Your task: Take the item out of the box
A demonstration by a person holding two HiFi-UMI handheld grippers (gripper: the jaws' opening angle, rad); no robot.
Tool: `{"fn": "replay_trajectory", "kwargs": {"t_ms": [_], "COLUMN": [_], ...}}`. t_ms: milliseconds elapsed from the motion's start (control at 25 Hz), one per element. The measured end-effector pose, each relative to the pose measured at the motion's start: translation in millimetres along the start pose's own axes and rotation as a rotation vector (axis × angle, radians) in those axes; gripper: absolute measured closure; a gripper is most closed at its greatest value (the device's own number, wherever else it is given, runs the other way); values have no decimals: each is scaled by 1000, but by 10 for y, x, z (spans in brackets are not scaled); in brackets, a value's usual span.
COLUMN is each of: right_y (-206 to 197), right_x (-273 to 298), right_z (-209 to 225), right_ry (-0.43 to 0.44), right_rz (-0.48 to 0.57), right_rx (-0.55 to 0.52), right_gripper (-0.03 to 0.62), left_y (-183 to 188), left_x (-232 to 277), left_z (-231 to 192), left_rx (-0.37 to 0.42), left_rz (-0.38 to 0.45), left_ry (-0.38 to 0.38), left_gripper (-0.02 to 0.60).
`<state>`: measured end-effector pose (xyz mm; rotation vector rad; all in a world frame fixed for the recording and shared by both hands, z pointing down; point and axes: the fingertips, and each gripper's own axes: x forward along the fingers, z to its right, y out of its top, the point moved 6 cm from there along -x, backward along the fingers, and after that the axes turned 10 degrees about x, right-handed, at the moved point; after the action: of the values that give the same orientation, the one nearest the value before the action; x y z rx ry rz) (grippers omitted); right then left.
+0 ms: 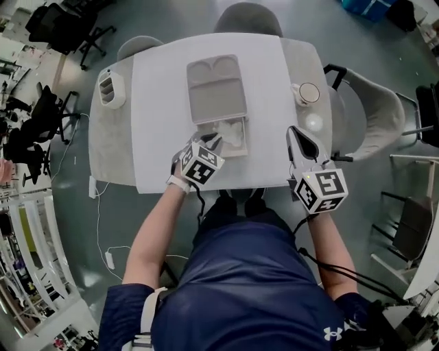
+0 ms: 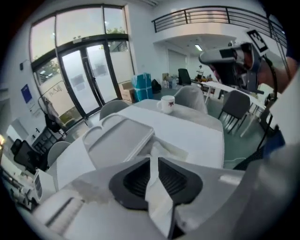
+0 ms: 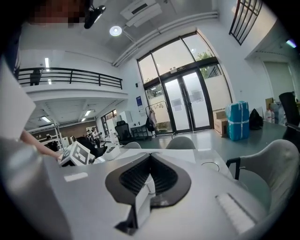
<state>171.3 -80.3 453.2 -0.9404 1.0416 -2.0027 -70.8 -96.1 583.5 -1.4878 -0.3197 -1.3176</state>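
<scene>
Big glass-fronted office hall, with a white table (image 1: 158, 123) set in the middle of it. On the left gripper (image 2: 154, 160) the pads (image 2: 136, 180) are parted just a crack and nothing is pinched by them. The tips are pointed at the item (image 2: 161, 149), a crumpled white thing that's sat right ahead of them inside the box (image 1: 241, 147). Whether it's actually touched can't be told.

The box is placed near the table's front edge, and its lid (image 1: 216, 89) is laid open flat right behind it.

On the right gripper (image 3: 150, 158) the pads (image 3: 164, 176) are pressed together with nothing caught between them. It's held off to the right of the box, well apart from it, over the table's right front corner.

A mug (image 1: 306, 93) is stood further back on that side, and a small round white thing (image 1: 313, 122) is sat just in front of it. A white gadget (image 1: 110, 89) is parked at the table's left edge. Grey chairs (image 1: 248, 17) are tucked in along the far side.
</scene>
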Motion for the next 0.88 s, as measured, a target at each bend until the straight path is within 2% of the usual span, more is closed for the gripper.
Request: {"fn": "replay_trajectory", "kwargs": {"t_ms": [160, 320, 480, 720, 840, 880], "right_y": [-64, -139, -194, -225, -219, -212], "right_x": [-37, -105, -174, -213, -176, -156], "right_z": [101, 179, 240, 286, 269, 257], "right_ry": [-53, -106, -156, -194, -191, -186], "right_rz": [4, 5, 8, 9, 4, 2], "right_rx": [35, 70, 91, 105, 100, 97], "right_gripper": [591, 591, 591, 591, 591, 591], "left_y": [-63, -147, -192, -230, -199, -185], "left_x": [397, 676, 867, 966, 940, 926], "left_z": [3, -25, 1, 52, 30, 27], "left_rx": [80, 145, 203, 237, 180, 156], "left_rz": [-127, -241, -309, -344, -319, -308], "left_ry": [-104, -152, -177, -182, -213, -225], "left_gripper": [511, 503, 503, 512, 571, 572]}}
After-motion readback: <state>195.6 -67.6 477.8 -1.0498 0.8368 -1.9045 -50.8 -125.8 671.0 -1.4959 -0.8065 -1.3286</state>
